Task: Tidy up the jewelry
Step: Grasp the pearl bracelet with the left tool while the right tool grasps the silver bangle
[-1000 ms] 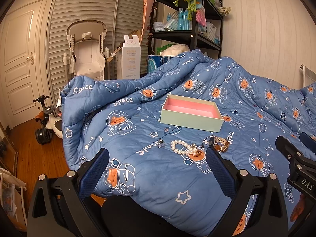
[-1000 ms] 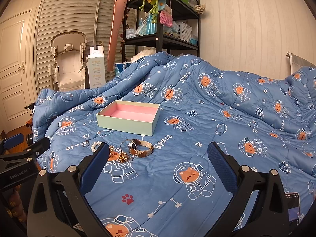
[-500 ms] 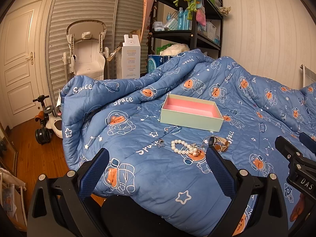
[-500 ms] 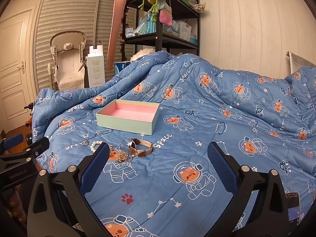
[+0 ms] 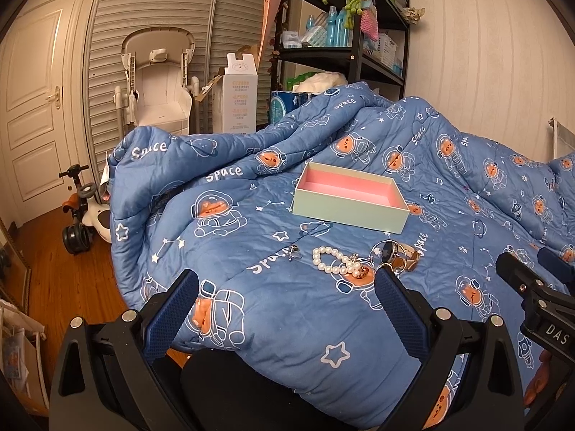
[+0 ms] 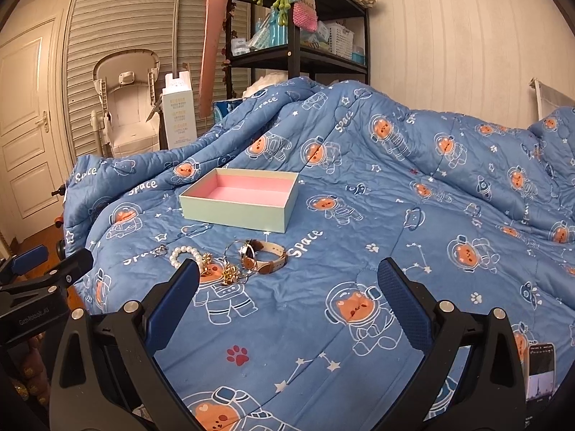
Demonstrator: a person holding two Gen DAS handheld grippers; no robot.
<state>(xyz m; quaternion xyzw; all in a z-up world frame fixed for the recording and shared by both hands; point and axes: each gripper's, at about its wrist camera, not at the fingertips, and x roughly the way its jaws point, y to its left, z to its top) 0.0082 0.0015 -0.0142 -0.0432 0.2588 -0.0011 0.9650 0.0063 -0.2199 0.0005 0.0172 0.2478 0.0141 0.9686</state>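
Observation:
An open pale green box [image 5: 350, 212] [image 6: 237, 210] with a pink lining lies on the blue space-print quilt [image 5: 287, 309]. In front of it sit a pearl bracelet [image 5: 332, 264] [image 6: 183, 254], a small silver ring [image 5: 293, 251] [image 6: 160, 250], gold pieces [image 6: 228, 273], thin hoop bangles [image 6: 235, 251] and a wristwatch [image 5: 397, 256] [image 6: 264, 258] with a tan strap. My left gripper [image 5: 287, 287] is open, held just short of the jewelry. My right gripper [image 6: 289, 276] is open too, to the right of the pile. Neither holds anything.
A black shelving unit [image 5: 345, 54] with bottles and baskets stands behind the bed. A white high chair [image 5: 158, 82], a tall carton [image 5: 240, 97], a door [image 5: 32, 100] and a ride-on toy [image 5: 82, 215] are at the left. A phone [image 6: 541, 373] lies at the lower right.
The right gripper has edged forward and slightly right, so the box and jewelry look a bit closer. The left gripper has barely moved.

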